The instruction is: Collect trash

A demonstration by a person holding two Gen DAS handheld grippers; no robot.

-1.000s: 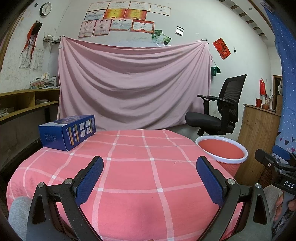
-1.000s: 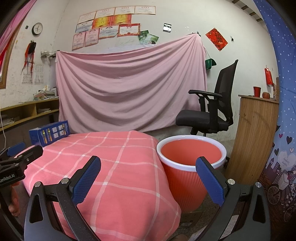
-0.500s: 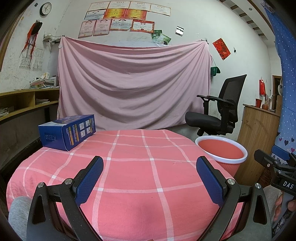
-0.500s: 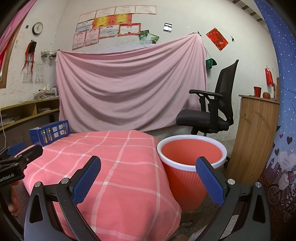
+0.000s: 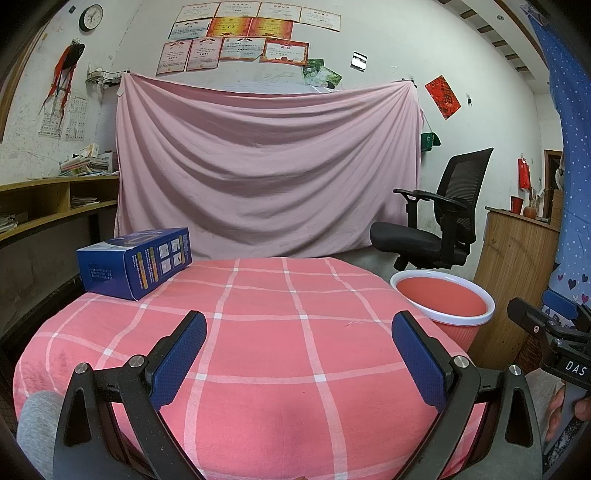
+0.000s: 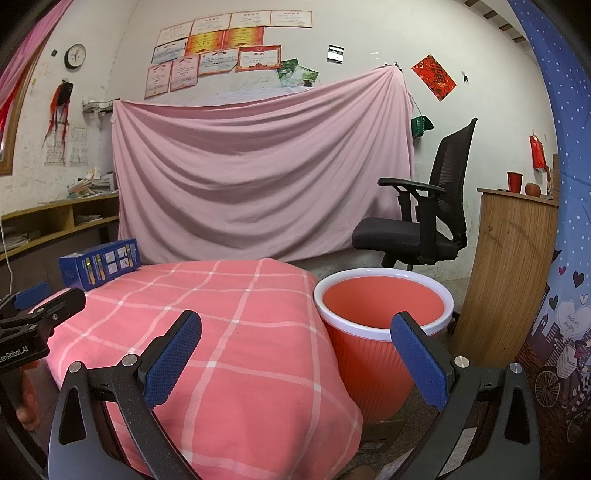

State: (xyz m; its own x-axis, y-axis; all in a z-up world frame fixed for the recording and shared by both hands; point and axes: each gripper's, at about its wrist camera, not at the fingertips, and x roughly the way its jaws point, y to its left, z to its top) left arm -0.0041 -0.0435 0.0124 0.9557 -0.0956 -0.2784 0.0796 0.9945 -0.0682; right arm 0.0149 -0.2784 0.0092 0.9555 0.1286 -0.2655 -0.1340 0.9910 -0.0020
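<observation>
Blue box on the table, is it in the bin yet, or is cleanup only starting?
Only starting. Nothing looks done: the blue box lies on the table, and the bin looks empty. Nothing is in hand: the left gripper and right gripper are both open. Left: grab the box, drop it in.

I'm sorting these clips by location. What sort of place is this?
Probably a room in a home used as a study or office: framed certificates and a wall clock hang on the plaster wall, an office chair stands by, and papers pile on wooden shelves.
</observation>
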